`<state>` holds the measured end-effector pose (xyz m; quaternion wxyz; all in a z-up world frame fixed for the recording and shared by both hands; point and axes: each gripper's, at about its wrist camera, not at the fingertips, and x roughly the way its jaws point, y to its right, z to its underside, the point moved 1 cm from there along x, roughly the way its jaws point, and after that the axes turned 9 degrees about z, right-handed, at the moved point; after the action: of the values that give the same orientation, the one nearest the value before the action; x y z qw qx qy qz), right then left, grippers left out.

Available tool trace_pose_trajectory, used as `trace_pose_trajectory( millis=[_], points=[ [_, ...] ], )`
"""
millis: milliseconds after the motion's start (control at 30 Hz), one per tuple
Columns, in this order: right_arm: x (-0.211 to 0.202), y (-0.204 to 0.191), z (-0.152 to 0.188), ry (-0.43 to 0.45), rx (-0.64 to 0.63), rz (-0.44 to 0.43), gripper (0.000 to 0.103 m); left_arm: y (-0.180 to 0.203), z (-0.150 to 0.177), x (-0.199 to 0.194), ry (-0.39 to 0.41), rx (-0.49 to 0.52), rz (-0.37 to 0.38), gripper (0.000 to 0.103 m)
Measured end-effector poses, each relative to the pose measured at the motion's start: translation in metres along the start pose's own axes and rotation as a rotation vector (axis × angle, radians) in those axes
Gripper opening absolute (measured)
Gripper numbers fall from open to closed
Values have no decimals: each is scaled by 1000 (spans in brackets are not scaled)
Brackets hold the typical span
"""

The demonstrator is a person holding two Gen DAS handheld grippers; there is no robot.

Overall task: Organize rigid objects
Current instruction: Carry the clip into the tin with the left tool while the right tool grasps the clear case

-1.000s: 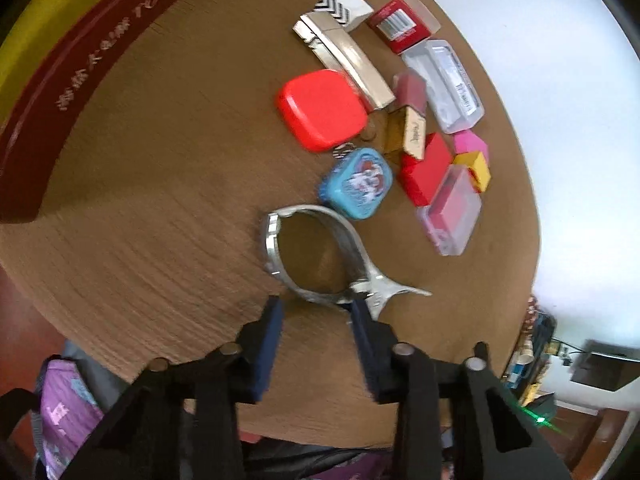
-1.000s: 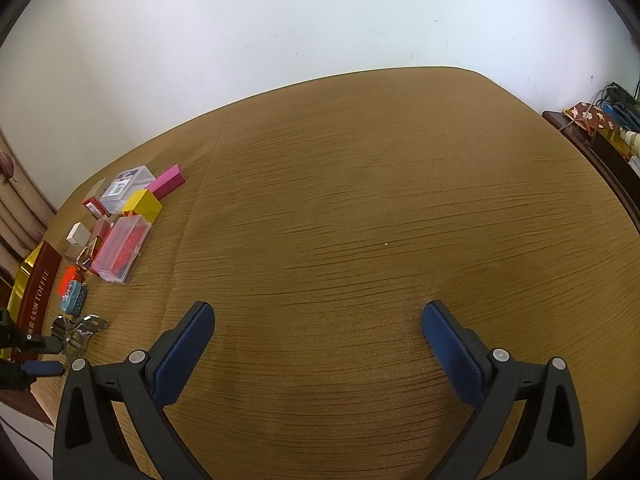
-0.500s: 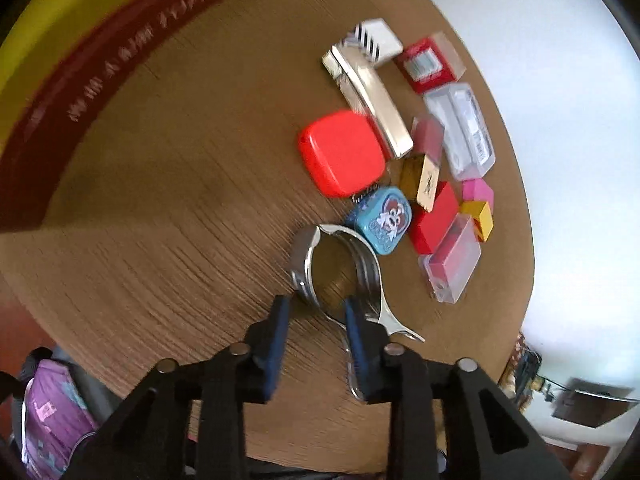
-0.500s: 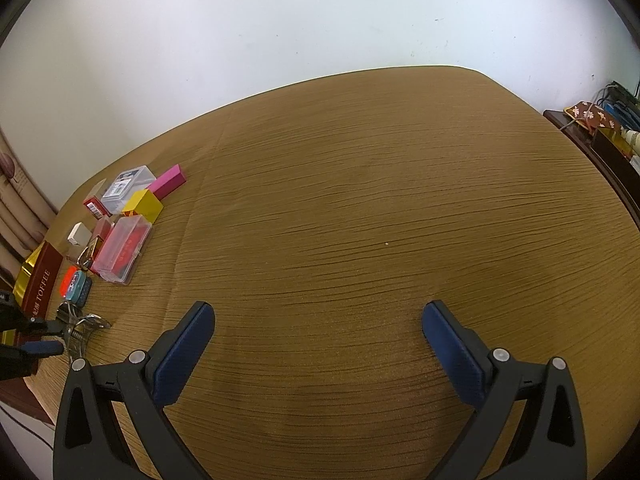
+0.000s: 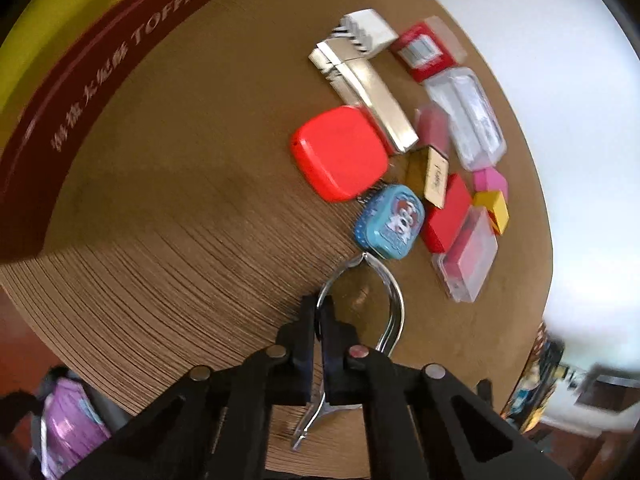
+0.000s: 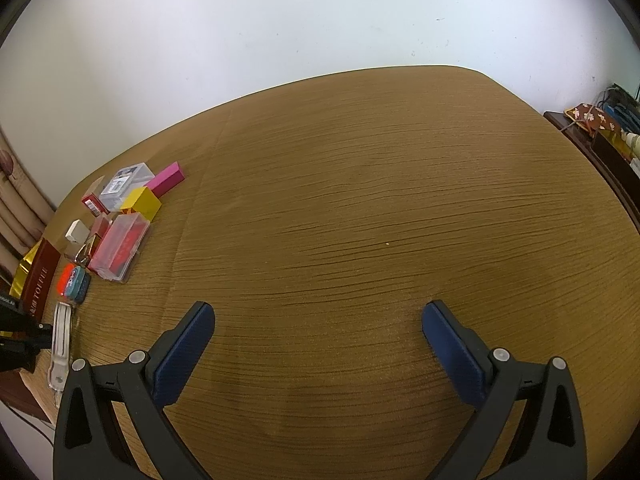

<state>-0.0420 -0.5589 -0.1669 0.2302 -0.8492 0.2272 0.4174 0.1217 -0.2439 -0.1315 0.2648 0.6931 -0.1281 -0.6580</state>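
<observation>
My left gripper point(image 5: 319, 308) is shut on one arm of a shiny metal clamp point(image 5: 390, 300) that rests on the brown table point(image 5: 180, 208); the clamp also shows in the right wrist view point(image 6: 60, 340). Its tip touches a blue cartoon tin point(image 5: 390, 222). Beyond lie a red rounded case point(image 5: 340, 152), a silver bar point(image 5: 372, 92) and several small boxes. My right gripper point(image 6: 318, 320) is open and empty over the bare middle of the table point(image 6: 360, 220).
A long dark red toffee box point(image 5: 100, 76) lies along the table's left edge. A clear box of red pieces point(image 5: 468, 260), a yellow block point(image 6: 140, 202) and a pink block point(image 6: 168, 178) sit in the cluster. A cluttered side cabinet point(image 6: 600, 128) stands at far right.
My left gripper has moved forward and shut on the metal clamp's arm. The clamp has turned, its tip now against the blue tin. The right gripper has not moved.
</observation>
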Motion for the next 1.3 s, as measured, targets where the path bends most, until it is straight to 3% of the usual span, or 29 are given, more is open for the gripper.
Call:
trace_pose_trajectory(
  millis=[200, 467, 567, 667, 833, 1067, 1133, 1200, 1267, 1300],
  points=[
    [-2, -6, -2, -6, -28, 1, 103, 0, 18, -20, 19, 113, 33, 2],
    [-38, -64, -10, 31, -143, -233, 103, -8, 31, -68, 63, 178, 68, 2],
    [-32, -93, -18, -2, -178, -262, 103, -13, 31, -90, 89, 189, 87, 2],
    [-16, -116, -25, -72, -135, -318, 103, -21, 33, -112, 115, 199, 100, 2],
    [7, -158, -40, -119, -118, -265, 103, -33, 29, -128, 132, 191, 119, 2],
    [37, -186, -39, -184, -134, -198, 102, -47, 19, -132, 136, 182, 123, 2],
    [44, -192, -38, -186, -152, -153, 96, -50, 17, -132, 132, 178, 127, 2],
    [42, -194, -36, -161, -179, -128, 79, -53, 14, -132, 132, 172, 129, 2],
    [40, -191, -37, -156, -200, -119, 50, -54, 13, -131, 135, 175, 126, 2],
    [40, -189, -38, -161, -206, -125, 50, -55, 12, -131, 137, 177, 126, 2]
  ],
)
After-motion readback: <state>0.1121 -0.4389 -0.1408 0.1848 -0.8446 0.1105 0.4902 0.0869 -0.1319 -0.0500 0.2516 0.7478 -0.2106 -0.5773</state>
